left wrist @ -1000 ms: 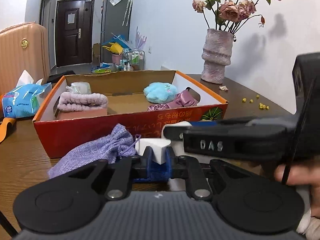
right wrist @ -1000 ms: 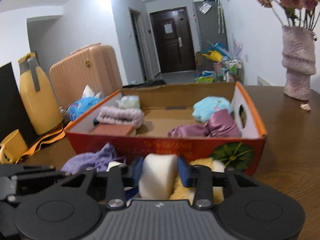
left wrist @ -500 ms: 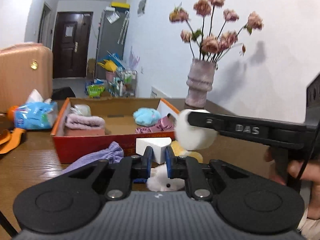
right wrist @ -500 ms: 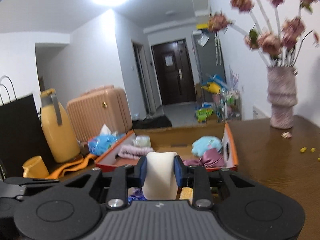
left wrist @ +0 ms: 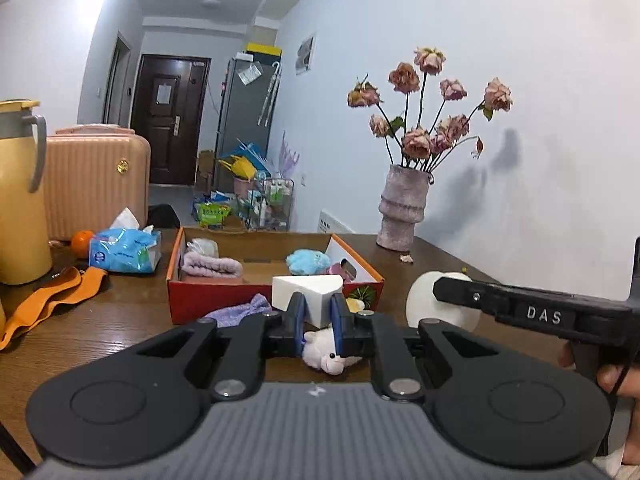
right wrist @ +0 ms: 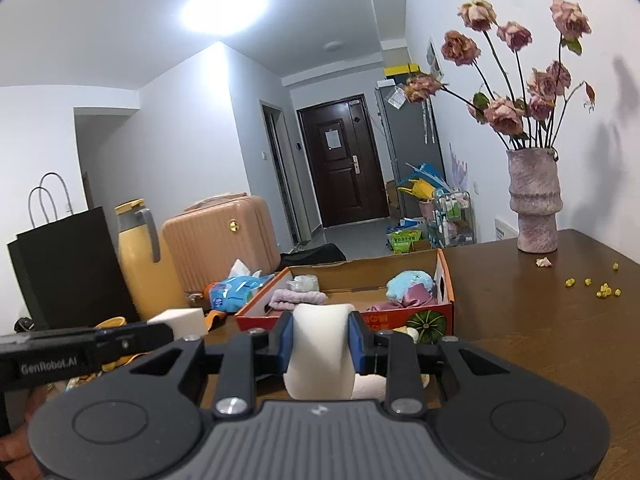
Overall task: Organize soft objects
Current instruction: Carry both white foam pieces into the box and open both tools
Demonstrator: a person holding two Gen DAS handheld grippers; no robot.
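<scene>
A white wedge-shaped sponge (left wrist: 307, 293) sits pinched between the blue pads of the left tongs (left wrist: 316, 322), its broad flat top standing above the fingertips and its narrow lower end caught between them. In the right wrist view the same sponge (right wrist: 179, 317) shows at the tip of the left tongs, held above the worktop (right wrist: 552, 320). A rounded white foam piece (right wrist: 320, 350) is squeezed between the pads of the right tongs (right wrist: 320, 338), filling the gap from side to side and bulging above and below the pads; those jaws have just been closing a little further on it. From the left wrist view it appears as a pale ball (left wrist: 440, 306) at the end of the right tongs, lifted clear of the wood, to the right of the sponge.

Below the left tongs a small white plush animal (left wrist: 324, 354) lies on the worktop, and a lilac drawstring pouch (left wrist: 236, 312) rests just in front of the orange cardboard box (left wrist: 276, 304). Inside the box are a folded pink towel (left wrist: 210, 266) at the left, a blue fluffy toy (left wrist: 308, 260) and a mauve satin item (right wrist: 416, 296) at the right. A packet of tissues (left wrist: 124, 250), a yellow jug (left wrist: 20, 192) and a vase of dried roses (left wrist: 404, 212) stand farther out.
</scene>
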